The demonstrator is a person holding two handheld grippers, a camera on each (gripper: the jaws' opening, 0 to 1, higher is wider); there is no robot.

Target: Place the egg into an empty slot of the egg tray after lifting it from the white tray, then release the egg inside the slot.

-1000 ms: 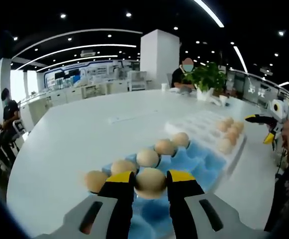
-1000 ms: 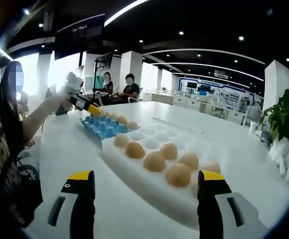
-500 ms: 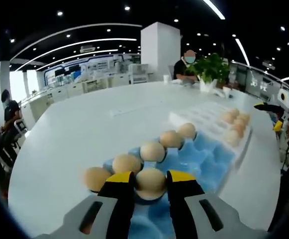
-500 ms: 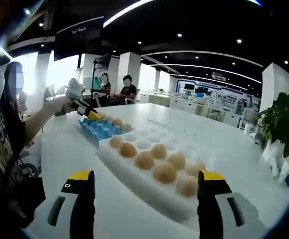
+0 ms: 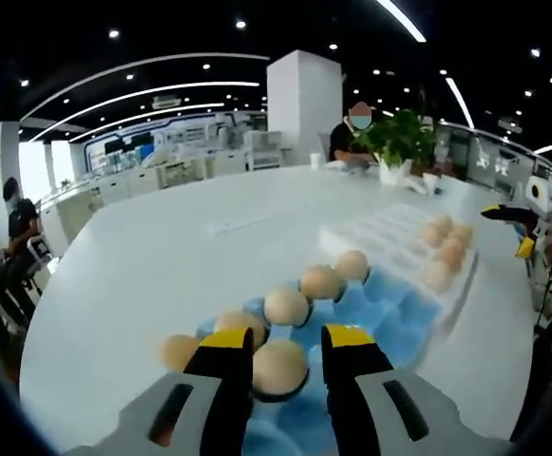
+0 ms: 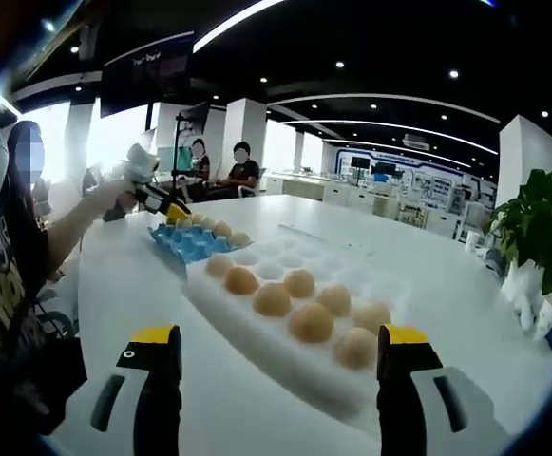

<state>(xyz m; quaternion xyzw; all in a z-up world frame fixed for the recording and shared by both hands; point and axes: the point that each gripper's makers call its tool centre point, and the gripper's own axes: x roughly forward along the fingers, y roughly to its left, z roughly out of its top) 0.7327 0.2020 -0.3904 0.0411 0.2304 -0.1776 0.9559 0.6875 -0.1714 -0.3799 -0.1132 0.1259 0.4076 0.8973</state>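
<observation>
Left gripper [image 5: 280, 351] now lower, clamped on egg [image 5: 278, 369] over blue egg tray [image 5: 375, 309]; right gripper [image 6: 274, 353] wide apart, idle.

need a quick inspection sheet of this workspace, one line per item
surface: white round table, mostly bare.
job's things: blue egg tray with a row of eggs along its far edge; white tray abutting it, holding six eggs; one egg between the left tongs, low over the blue tray.
clutter: thin pale strip on the table.
grippers: left tongs shut on the egg; right tongs open, short of the white tray.
cables: nothing seen.
surroundings: potted plant, white pillar, seated people, counters behind.
</observation>
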